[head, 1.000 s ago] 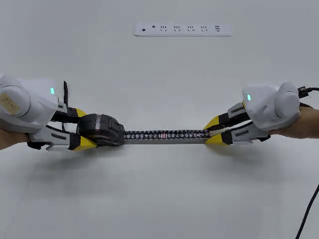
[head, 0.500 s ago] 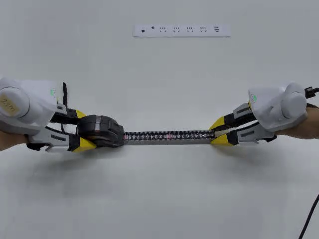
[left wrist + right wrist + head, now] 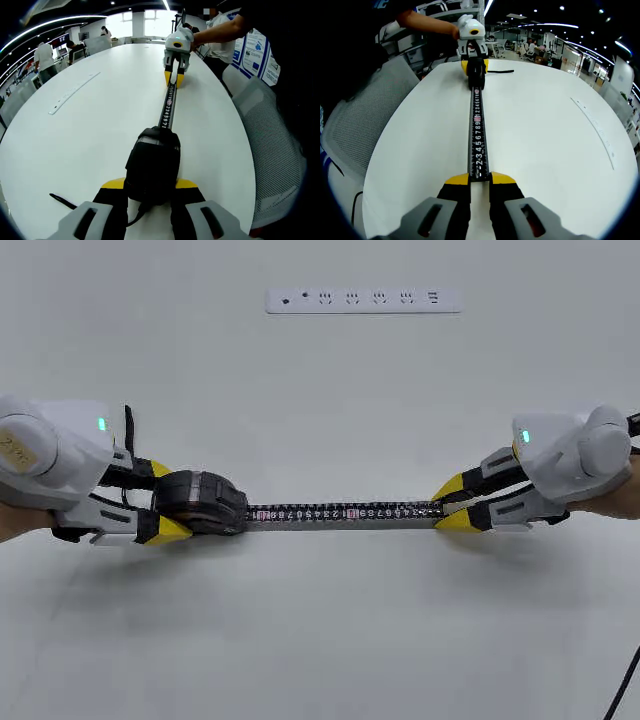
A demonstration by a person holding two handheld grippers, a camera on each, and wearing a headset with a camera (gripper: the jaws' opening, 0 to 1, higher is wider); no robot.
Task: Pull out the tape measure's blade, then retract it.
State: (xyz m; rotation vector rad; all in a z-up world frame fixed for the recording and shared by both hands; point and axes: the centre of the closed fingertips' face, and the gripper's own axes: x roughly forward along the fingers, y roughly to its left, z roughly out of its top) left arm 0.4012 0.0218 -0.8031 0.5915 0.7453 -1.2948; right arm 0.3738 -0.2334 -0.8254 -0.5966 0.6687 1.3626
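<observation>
A black tape measure case (image 3: 202,503) (image 3: 152,164) (image 3: 475,66) lies on the white table, clamped between the yellow-tipped jaws of my left gripper (image 3: 168,502) (image 3: 150,184). Its black blade (image 3: 345,512) (image 3: 168,105) (image 3: 478,135) with white numbers runs straight out across the table to my right gripper (image 3: 447,505) (image 3: 479,178), which is shut on the blade's end. In the left gripper view the right gripper (image 3: 175,75) appears far off along the blade. In the right gripper view the left gripper (image 3: 472,47) sits at the blade's far end.
A white power strip (image 3: 363,301) (image 3: 72,92) (image 3: 597,130) lies flat at the far side of the table. A black cable (image 3: 622,680) trails at the lower right. A mesh chair (image 3: 272,140) (image 3: 360,125) stands beside the table edge. People stand in the background.
My right gripper has moved rightward with the blade's end, so more blade is drawn out of the case. The left gripper and case have stayed in place.
</observation>
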